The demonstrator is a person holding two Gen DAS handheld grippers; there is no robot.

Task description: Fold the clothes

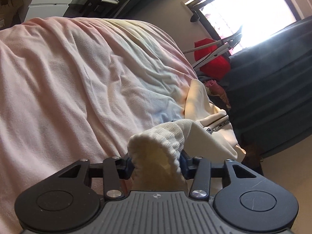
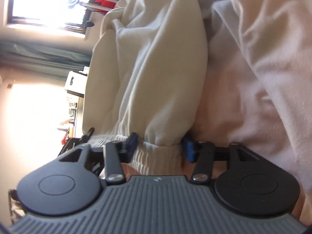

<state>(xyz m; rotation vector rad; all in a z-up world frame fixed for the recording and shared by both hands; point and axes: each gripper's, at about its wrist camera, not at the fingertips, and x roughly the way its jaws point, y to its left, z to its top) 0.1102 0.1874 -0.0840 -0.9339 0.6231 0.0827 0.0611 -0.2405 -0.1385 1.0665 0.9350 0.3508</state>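
Observation:
A cream garment with ribbed elastic cuffs lies at the right edge of a bed covered by a pink blanket. My left gripper is shut on one ribbed cuff, whose opening faces the camera. In the right wrist view the same cream garment stretches away from the camera, beside the pink blanket. My right gripper is shut on its other gathered cuff, with the cloth bunched between the blue pads.
A dark blue curtain hangs to the right of the bed below a bright window. A red bag and a stand sit by the wall. White drawers stand beyond the bed's far end.

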